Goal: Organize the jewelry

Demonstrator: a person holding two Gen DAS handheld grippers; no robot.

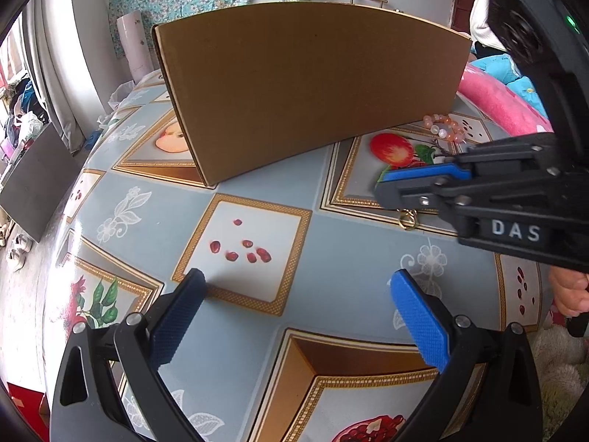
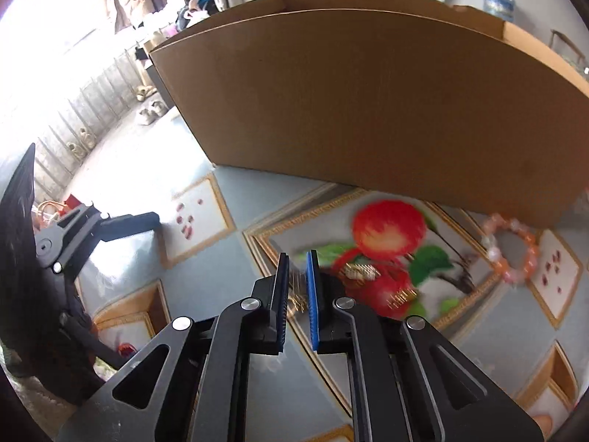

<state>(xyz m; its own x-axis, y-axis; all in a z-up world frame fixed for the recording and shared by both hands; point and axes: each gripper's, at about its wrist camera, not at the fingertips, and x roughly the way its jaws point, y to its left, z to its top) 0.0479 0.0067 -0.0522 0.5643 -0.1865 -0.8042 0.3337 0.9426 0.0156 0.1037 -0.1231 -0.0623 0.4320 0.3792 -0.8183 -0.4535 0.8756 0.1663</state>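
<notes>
The right gripper has its jaws nearly clenched on a thin gold chain, which trails blurred over the desk; the left wrist view alone shows a gold ring hanging below that gripper and the letters "DAS" on its body; the left gripper stands released, empty; farther off, a pink bead bracelet lies beside the cardboard box.

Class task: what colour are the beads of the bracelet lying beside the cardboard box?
Pink-orange with some pale ones; the bracelet shows sharpest in the left wrist view.
</notes>
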